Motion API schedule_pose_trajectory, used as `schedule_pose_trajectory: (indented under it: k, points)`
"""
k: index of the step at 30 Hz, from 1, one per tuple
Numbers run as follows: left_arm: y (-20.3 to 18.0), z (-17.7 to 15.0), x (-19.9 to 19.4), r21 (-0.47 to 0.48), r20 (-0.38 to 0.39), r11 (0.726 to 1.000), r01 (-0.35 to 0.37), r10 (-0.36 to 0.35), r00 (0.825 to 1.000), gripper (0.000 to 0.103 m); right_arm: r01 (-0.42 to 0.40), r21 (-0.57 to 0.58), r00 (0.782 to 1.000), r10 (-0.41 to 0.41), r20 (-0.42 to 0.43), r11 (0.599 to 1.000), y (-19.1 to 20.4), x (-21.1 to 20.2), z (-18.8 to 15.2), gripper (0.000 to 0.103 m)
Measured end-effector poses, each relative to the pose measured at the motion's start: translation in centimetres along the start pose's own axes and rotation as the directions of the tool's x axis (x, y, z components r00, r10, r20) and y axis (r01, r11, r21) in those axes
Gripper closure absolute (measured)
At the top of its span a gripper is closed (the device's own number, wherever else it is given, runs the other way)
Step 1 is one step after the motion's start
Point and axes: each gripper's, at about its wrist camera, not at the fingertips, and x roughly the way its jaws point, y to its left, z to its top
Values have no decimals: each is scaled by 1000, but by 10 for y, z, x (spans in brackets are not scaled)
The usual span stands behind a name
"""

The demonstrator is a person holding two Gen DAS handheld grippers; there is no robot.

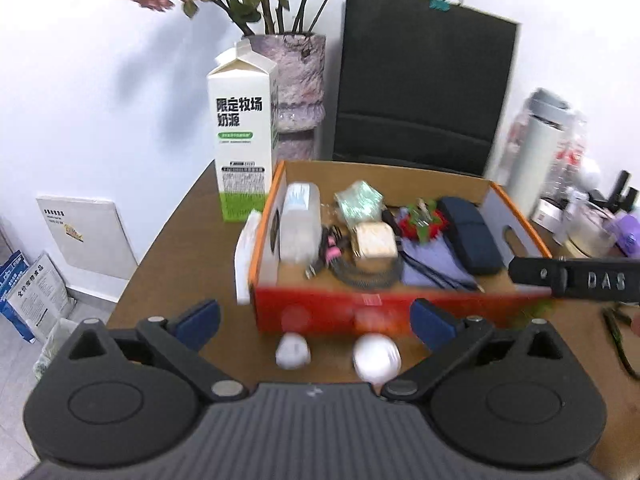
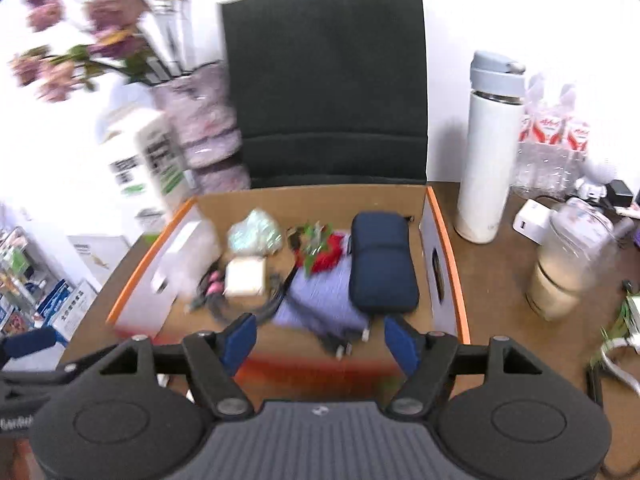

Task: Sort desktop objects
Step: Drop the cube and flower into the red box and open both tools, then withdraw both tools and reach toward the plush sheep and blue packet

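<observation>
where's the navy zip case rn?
In both wrist views the navy zip case lies inside the cardboard box, at its right end near the wall with the handle cutout, resting partly on a purple cloth beside red-and-green clips.

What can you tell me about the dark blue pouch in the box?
The dark blue pouch looks soft and padded, like fabric, with rounded corners and a crease across its upper part. It seems closed. It lies flat on the right side of the cardboard box, close to the wall with the handle hole. Its lower end rests on a purple cloth, and a red and green decoration sits just to its left. Nothing grips it.
</observation>
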Motion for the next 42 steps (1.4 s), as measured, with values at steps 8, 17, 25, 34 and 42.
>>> schedule_pose_trajectory:
  k: [8,17,25,34,42]
  points:
    - [2,-121,-75,-65,129,996,-56,64,990,0,-1,-1,993,1,122,1000,7,-82,-146,22]
    - [-15,-223,-135,57,130,997,-45,37,991,0,-70,-86,996,74,43,994,6,-134,-250,22]
    - [-5,-179,-119,-19,167,1000,-11,14,986,0,-41,-73,988,51,149,996,0,-146,-226,22]
    - [-35,-103,-23,6,63,981,195,-195,979,23,-15,91,999,10,53,996,-42,-47,-142,35]
    - [-62,-102,36,58,-37,972,229,-227,973,71,-45,148,999,40,33,988,-51,-38,-154,58]
